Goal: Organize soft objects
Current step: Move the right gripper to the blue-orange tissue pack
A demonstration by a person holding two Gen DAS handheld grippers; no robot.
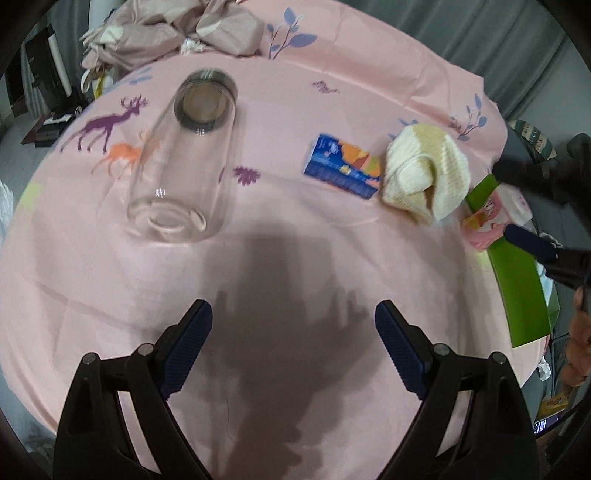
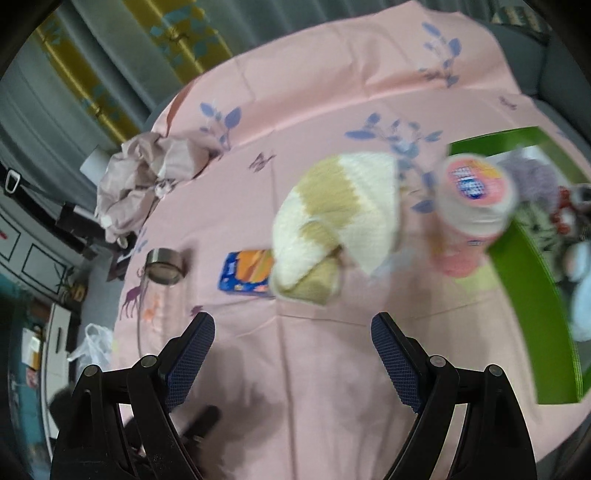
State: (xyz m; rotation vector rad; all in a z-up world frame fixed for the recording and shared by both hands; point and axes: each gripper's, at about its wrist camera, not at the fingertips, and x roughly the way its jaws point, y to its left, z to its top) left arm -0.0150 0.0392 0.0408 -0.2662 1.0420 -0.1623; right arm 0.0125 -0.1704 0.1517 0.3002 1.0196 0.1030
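A cream and tan knitted cloth lies bunched on the pink tablecloth, right of centre; it also shows in the right wrist view. My left gripper is open and empty, low over the cloth-covered table, well short of the knit. My right gripper is open and empty, a little short of the knit; in the left wrist view its fingers show at the right edge. A green box holding soft toys sits at the right.
A clear glass jar lies on its side at the left. A blue and orange packet lies beside the knit. A pink-lidded tub stands by the green box. Crumpled mauve fabric sits at the far edge.
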